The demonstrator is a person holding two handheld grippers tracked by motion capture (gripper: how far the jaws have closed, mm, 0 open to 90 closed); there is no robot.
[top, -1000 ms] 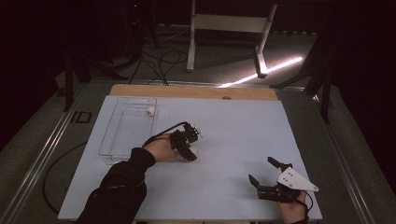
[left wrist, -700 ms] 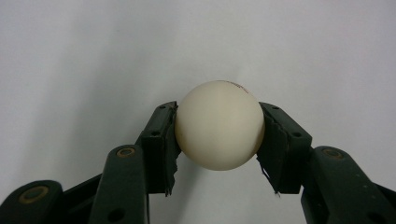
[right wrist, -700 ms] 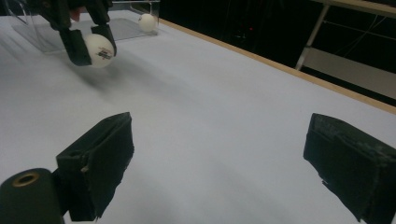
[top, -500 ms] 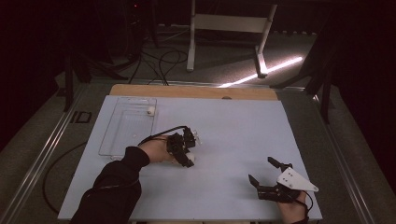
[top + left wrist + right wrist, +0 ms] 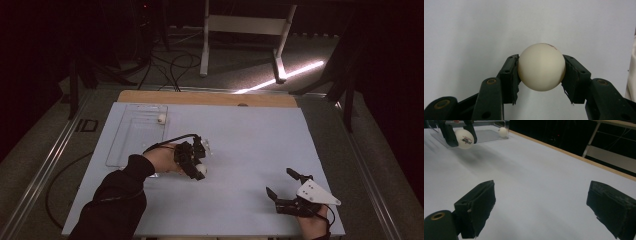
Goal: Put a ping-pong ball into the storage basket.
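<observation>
A white ping-pong ball (image 5: pixel 541 67) sits pinched between the two black pads of my left gripper (image 5: pixel 199 170), which is shut on it just above the pale table sheet (image 5: pixel 240 150). From the right gripper view the same ball (image 5: pixel 464 135) shows at the far upper left, held in those jaws. A second white ball (image 5: pixel 161 118) lies in the far corner of a clear plastic tray (image 5: pixel 131 145). My right gripper (image 5: pixel 284 184) rests near the table's front right edge, its jaws wide open with nothing between them.
The clear tray stands at the back left of the sheet, left of my left hand. A wooden table edge (image 5: pixel 210 97) runs along the far side. Beyond it are cables and a white stand (image 5: pixel 245 25) on the dark floor.
My left hand has shifted slightly toward the near side with the ball in its jaws. The right gripper has stayed where it was.
</observation>
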